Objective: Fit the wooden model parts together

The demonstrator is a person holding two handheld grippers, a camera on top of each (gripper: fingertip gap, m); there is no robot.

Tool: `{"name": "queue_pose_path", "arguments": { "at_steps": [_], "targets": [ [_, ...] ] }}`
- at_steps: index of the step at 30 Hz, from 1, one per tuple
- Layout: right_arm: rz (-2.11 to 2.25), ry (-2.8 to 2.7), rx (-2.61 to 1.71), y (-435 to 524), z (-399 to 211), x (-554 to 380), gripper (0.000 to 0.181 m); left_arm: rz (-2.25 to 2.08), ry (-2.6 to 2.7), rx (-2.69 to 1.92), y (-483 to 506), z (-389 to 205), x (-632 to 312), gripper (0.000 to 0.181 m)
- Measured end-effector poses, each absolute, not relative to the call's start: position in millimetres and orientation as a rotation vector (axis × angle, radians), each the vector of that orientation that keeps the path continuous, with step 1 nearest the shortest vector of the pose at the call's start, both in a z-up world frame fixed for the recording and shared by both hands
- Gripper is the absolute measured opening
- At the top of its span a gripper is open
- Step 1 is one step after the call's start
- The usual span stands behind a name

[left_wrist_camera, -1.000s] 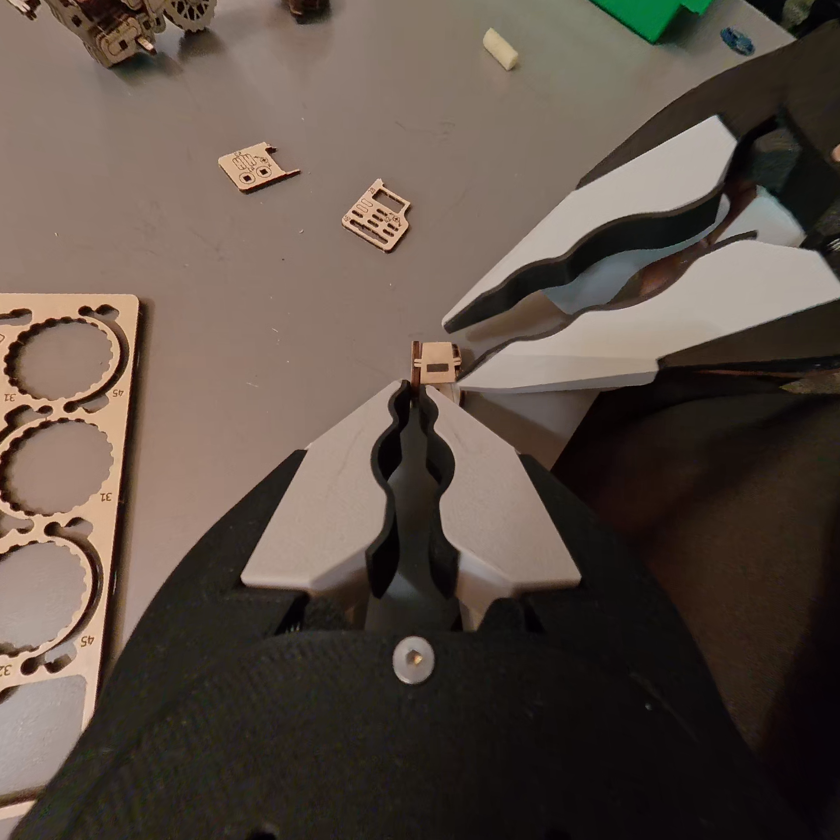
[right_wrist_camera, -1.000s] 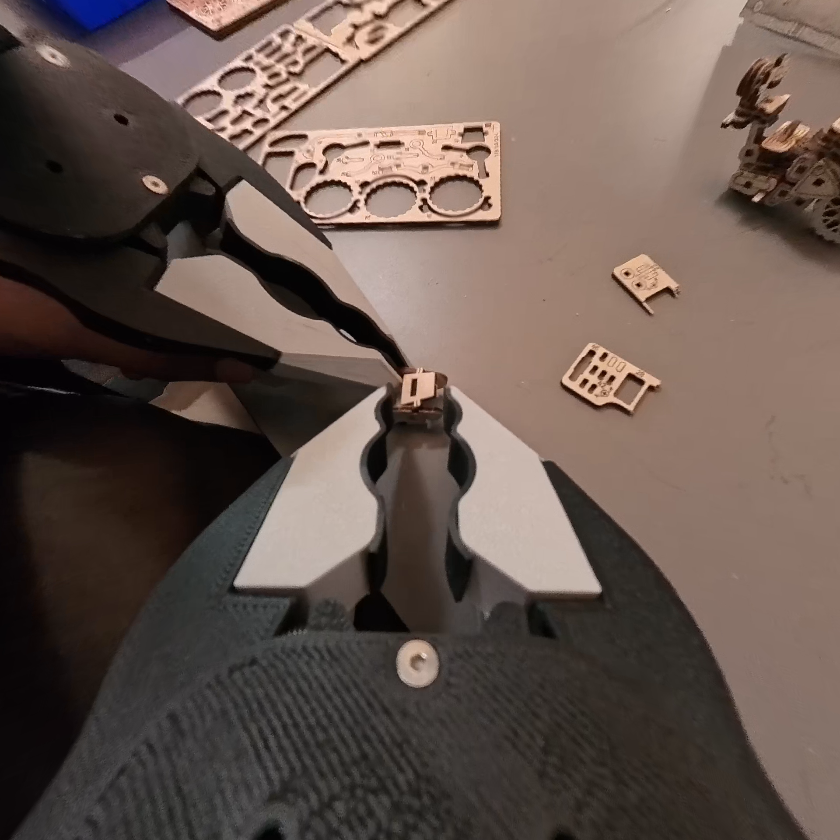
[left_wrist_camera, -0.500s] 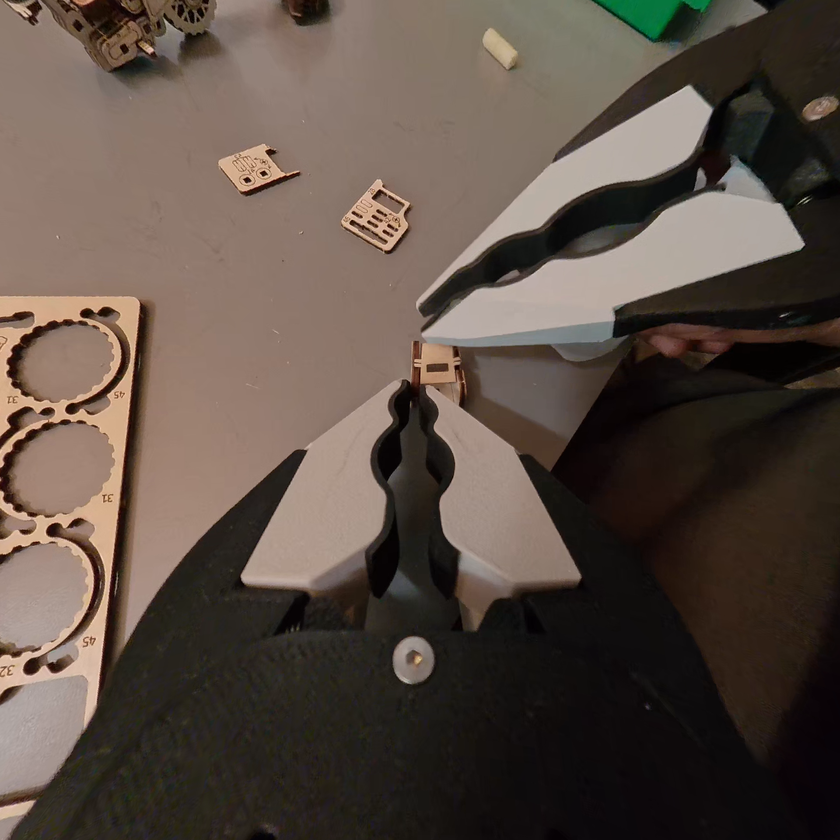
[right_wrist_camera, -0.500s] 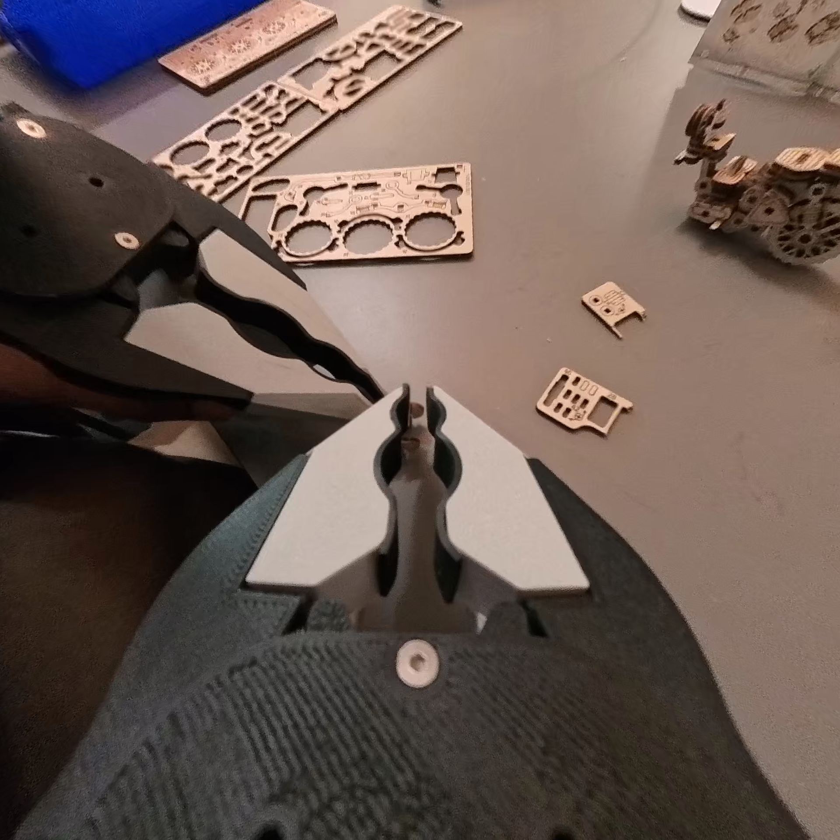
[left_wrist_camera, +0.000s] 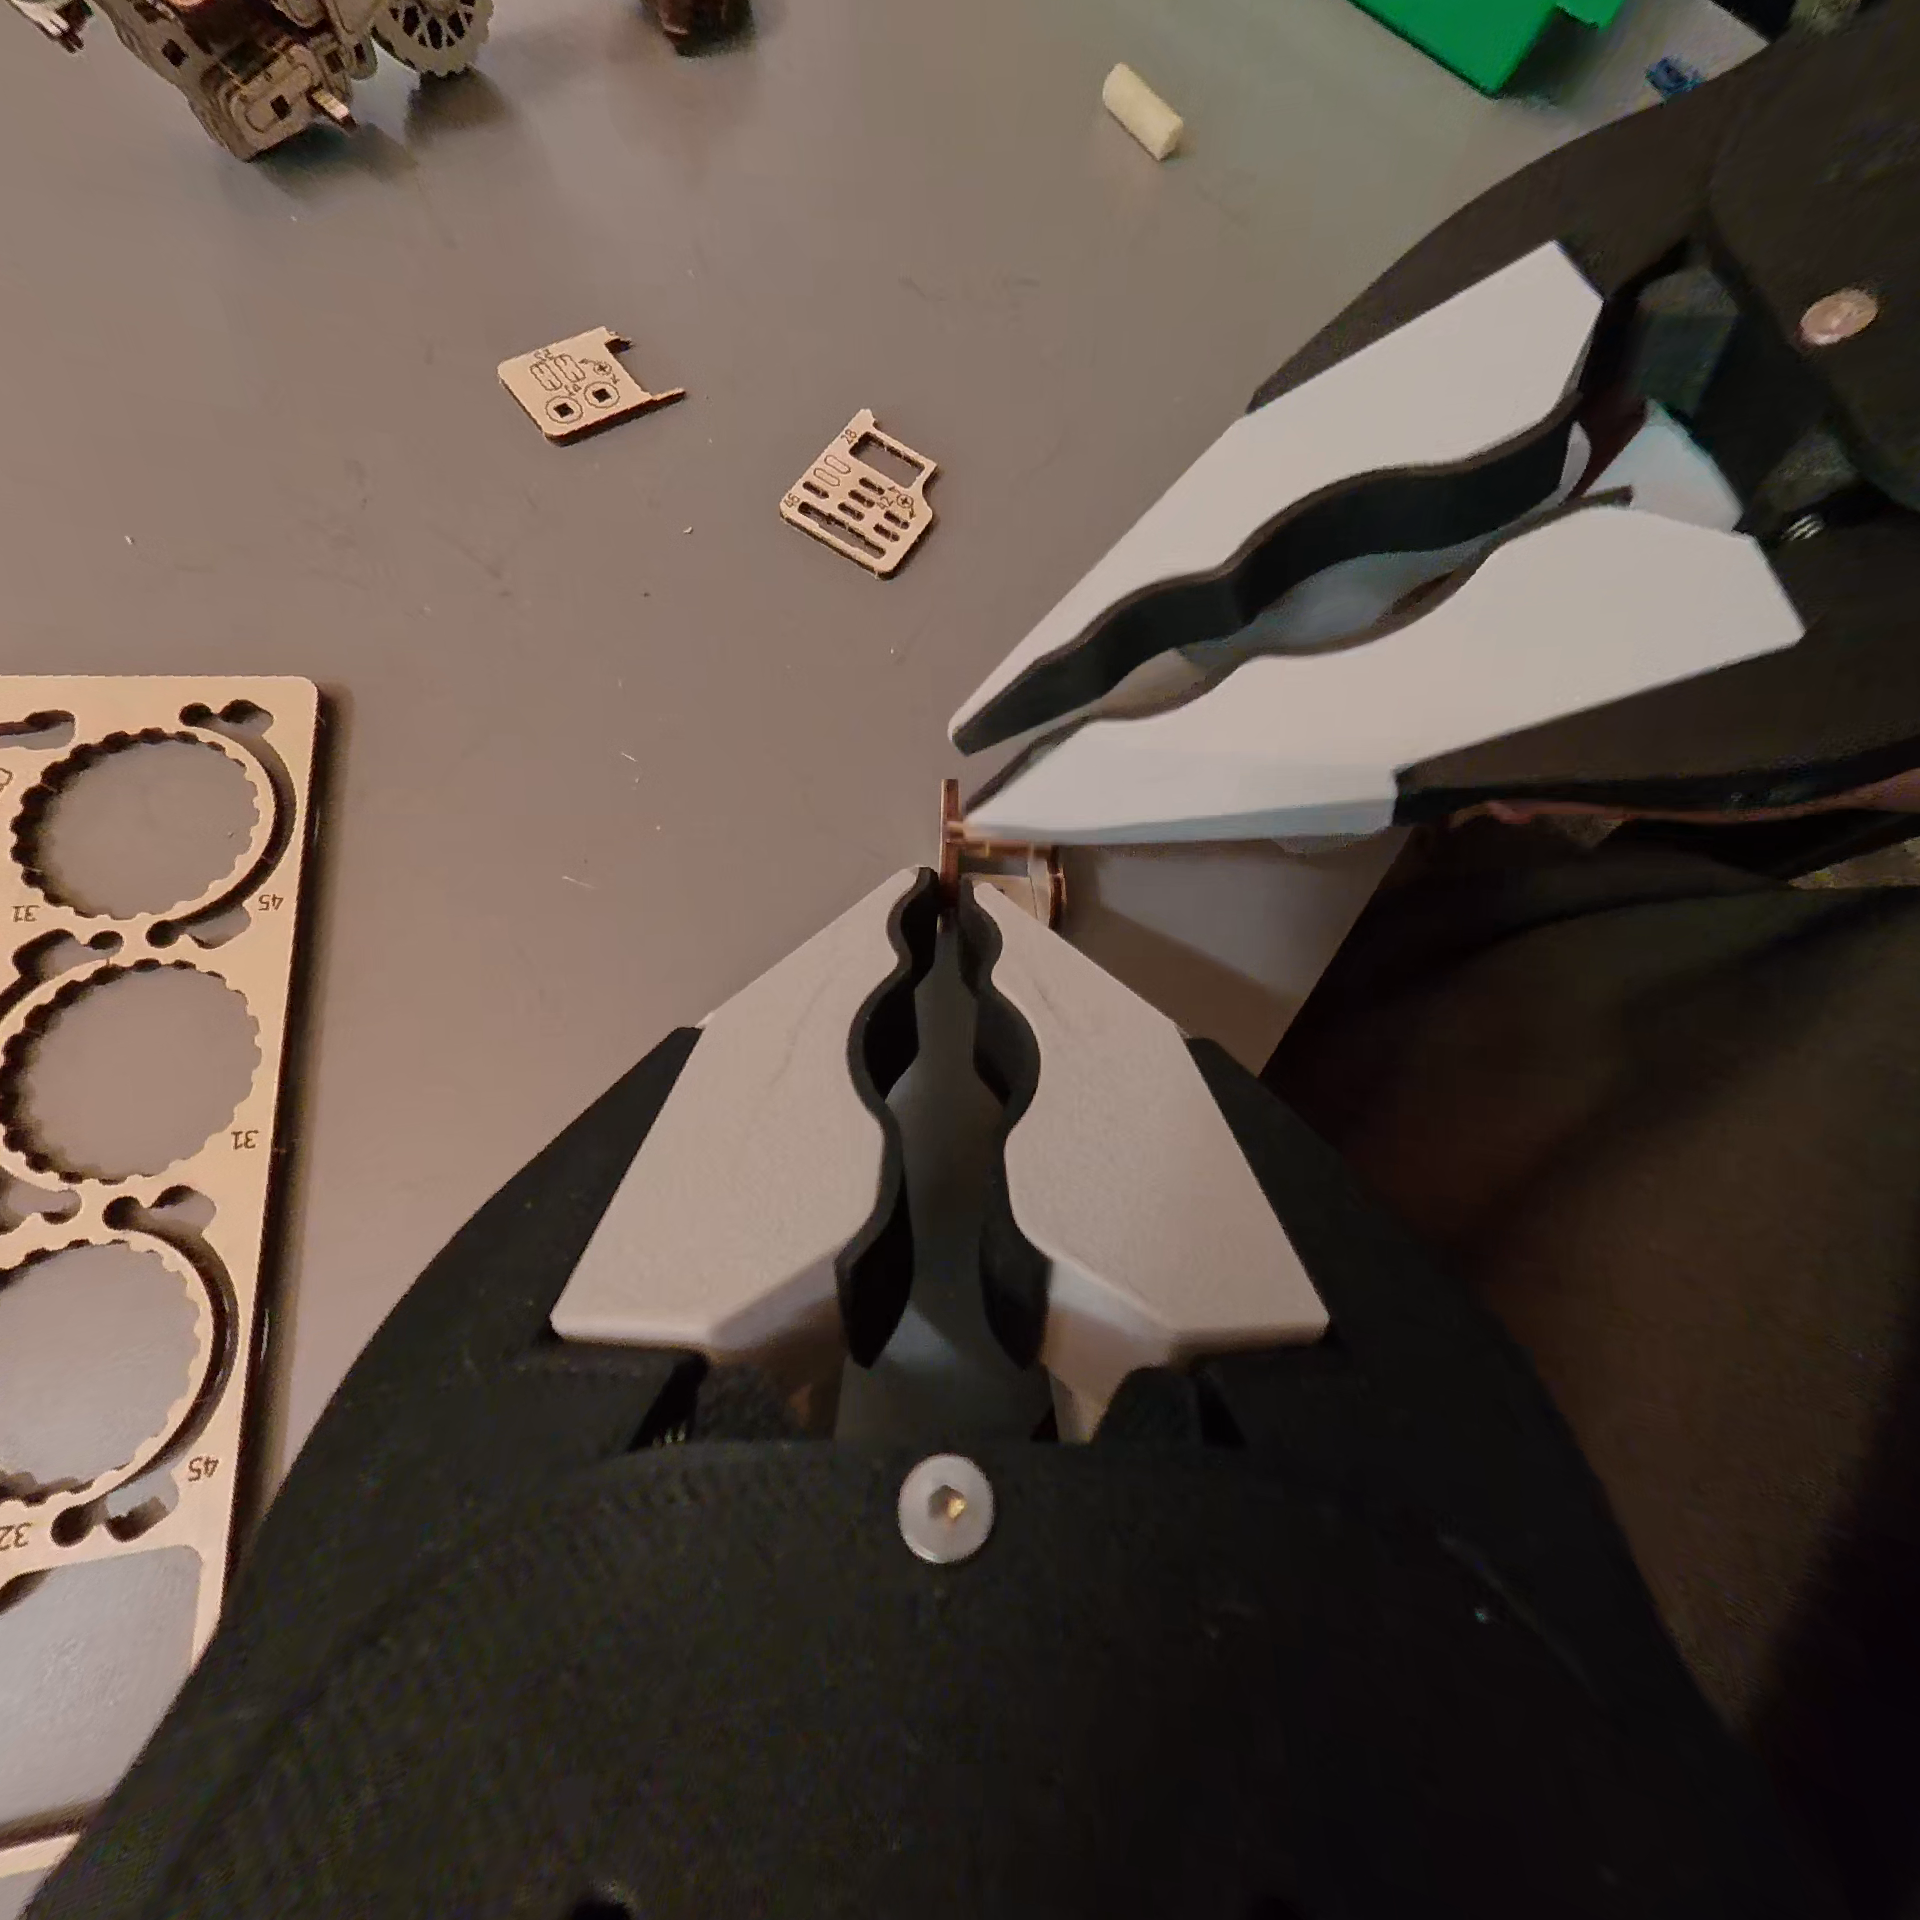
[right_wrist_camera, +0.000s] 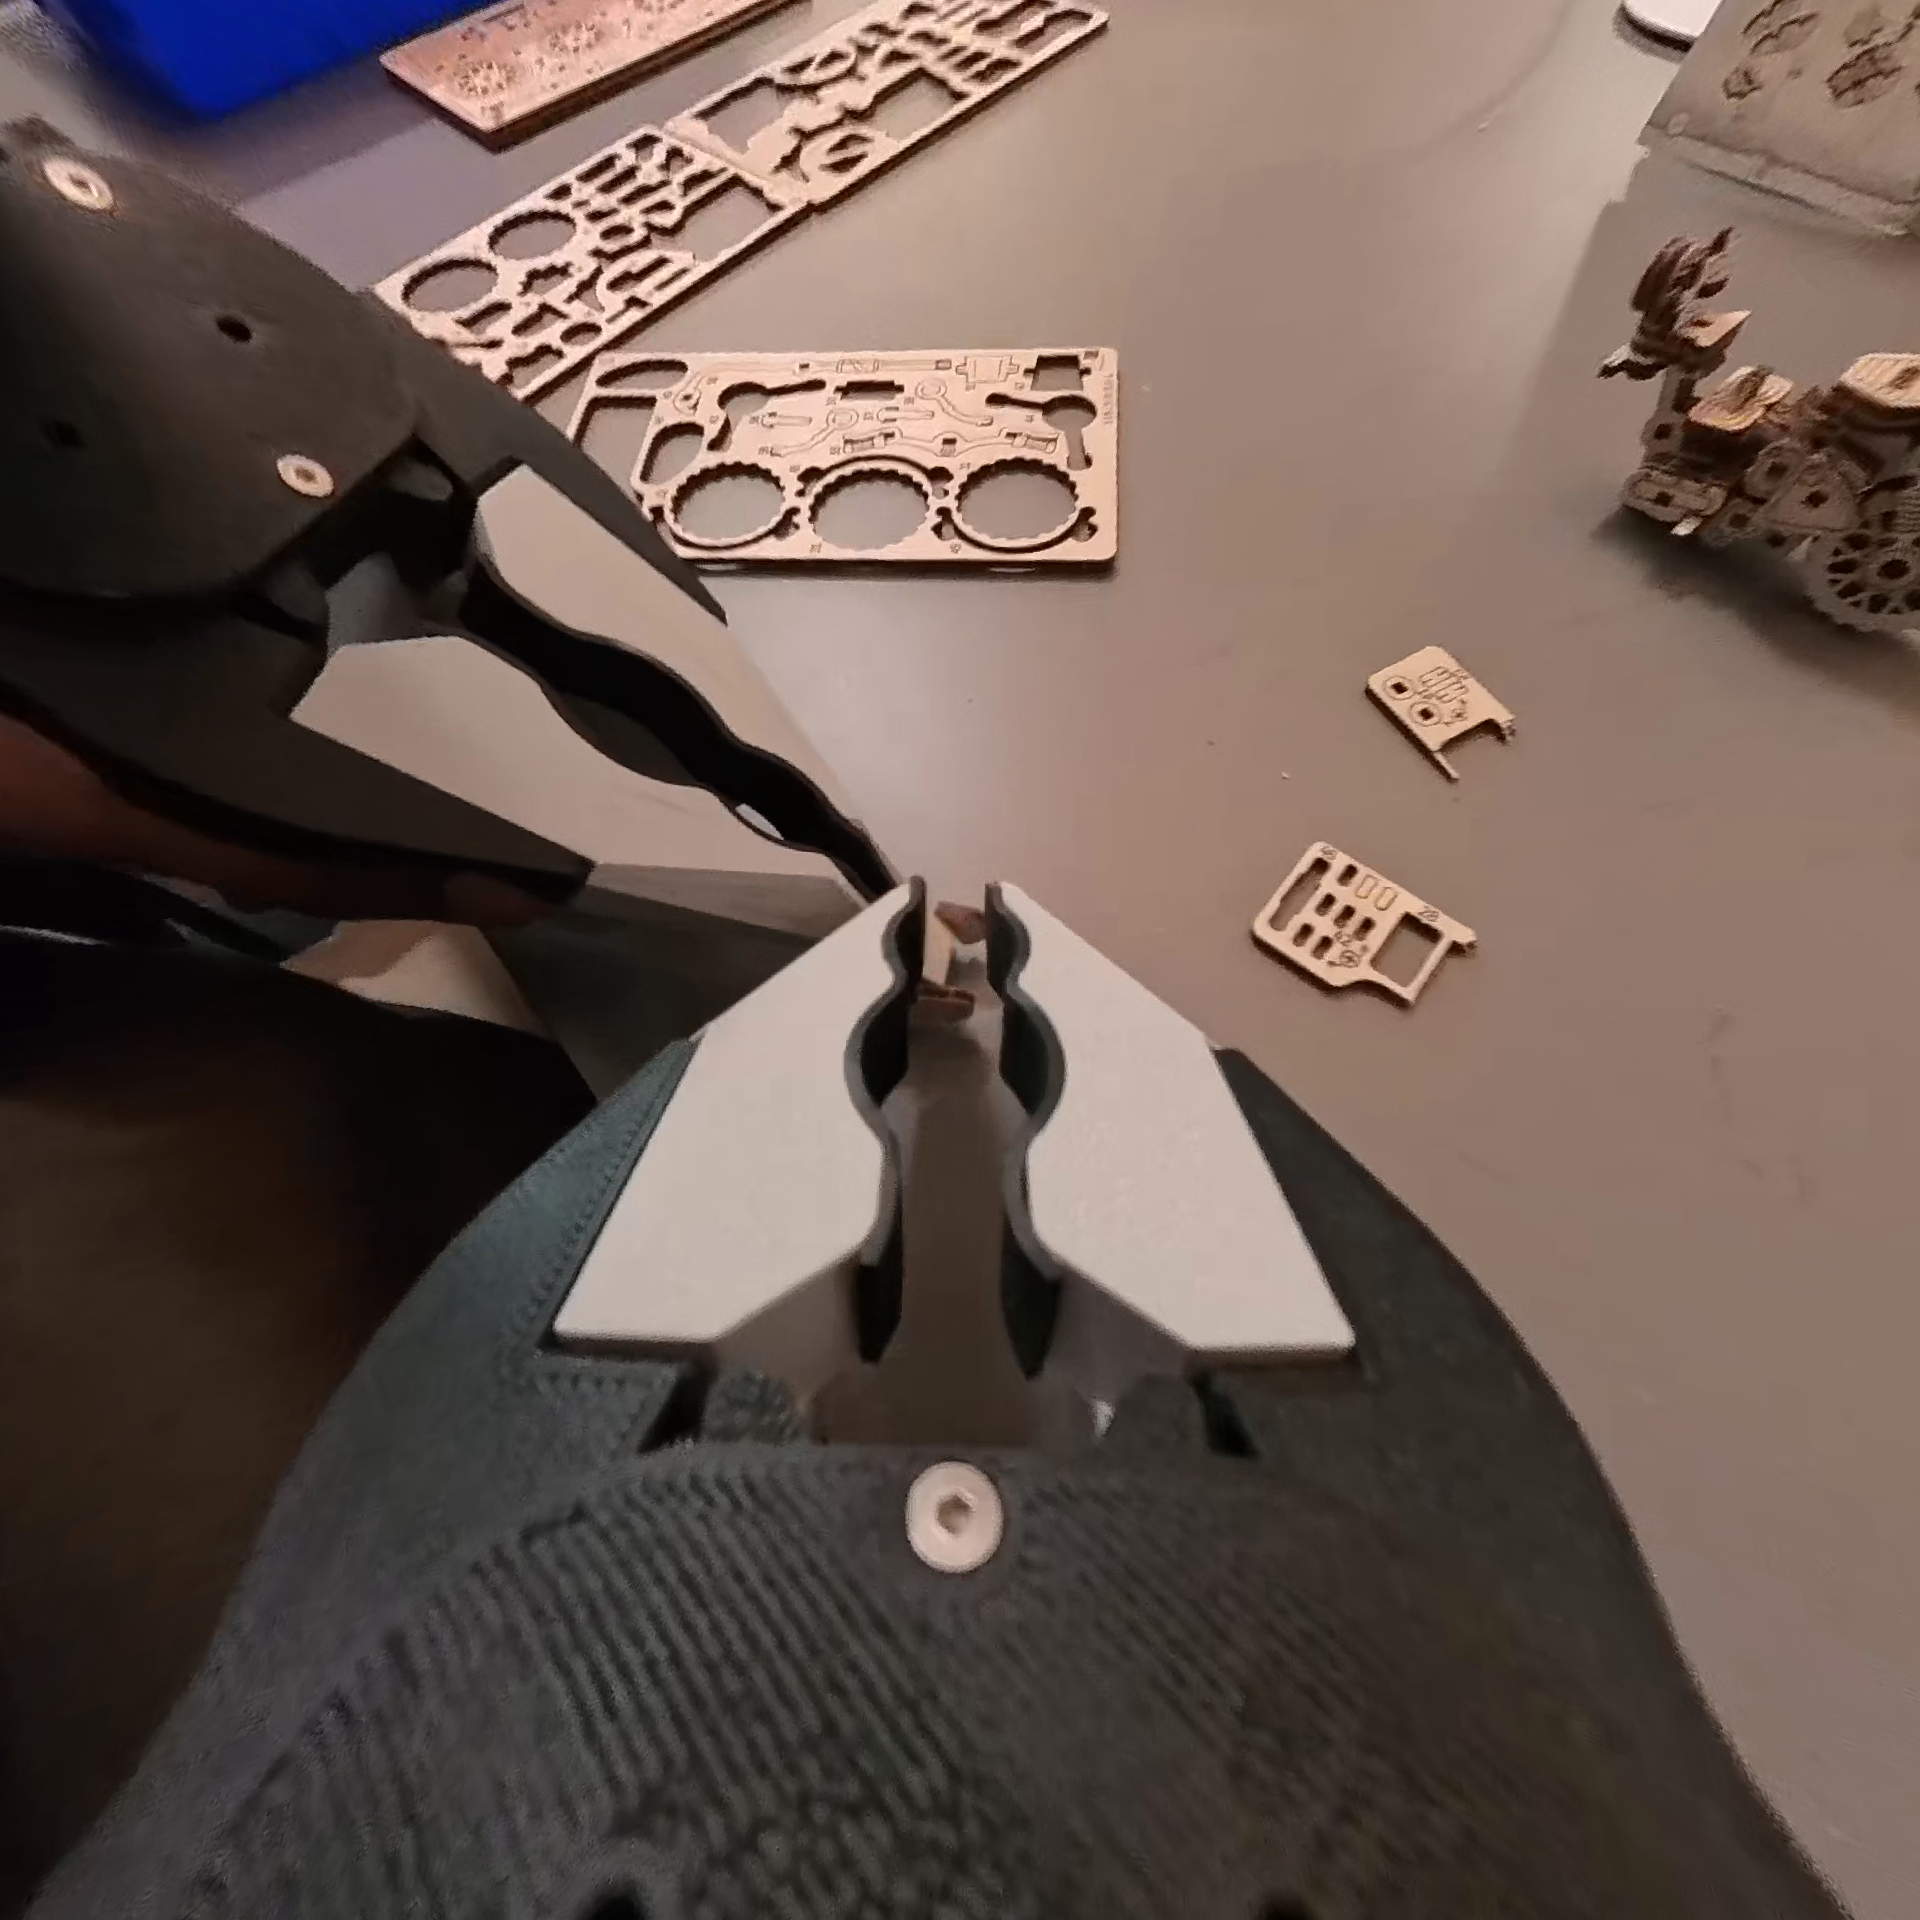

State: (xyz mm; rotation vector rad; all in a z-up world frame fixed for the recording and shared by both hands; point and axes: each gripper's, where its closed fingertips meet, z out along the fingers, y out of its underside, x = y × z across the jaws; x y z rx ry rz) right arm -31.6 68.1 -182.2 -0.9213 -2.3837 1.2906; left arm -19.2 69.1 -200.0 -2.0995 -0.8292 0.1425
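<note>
The left gripper has its fingers clamped on a small wooden sub-assembly above the tabletop, the right gripper straddles it with fingers slightly apart, so fitting looks underway; two loose parts beyond it await.

From my remote seat this looks like a hobby or maker's workbench. The grey desk is strewn with laser-cut plywood sheets, several with gear-shaped holes already punched out, and two small loose cut panels lie on it. A part-built wooden model with cogged wheels stands at the far side. I also see a green plastic block, a blue bin, and a stubby white cylinder lying on the desk.
</note>
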Motion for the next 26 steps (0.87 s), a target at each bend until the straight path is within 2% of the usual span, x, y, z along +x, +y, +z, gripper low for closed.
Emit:
{"name": "queue_pose_path", "arguments": {
  "at_steps": [1,14,26],
  "targets": [
    [1.279,-2.394,-0.918,67.5,-184.4,-30.7,0.01,0.142,-0.83,-2.099,69.1,-200.0,-19.2,0.001],
    [1.267,-2.412,-0.878,65.1,-184.9,-25.9,0.013,0.139,-0.829,-2.1,69.4,-199.9,-19.0,0.001],
    [1.306,-2.338,-0.874,67.0,-171.2,-31.1,0.007,0.139,-0.828,-2.099,69.5,-200.0,-19.2,0.001]
  ]
}}
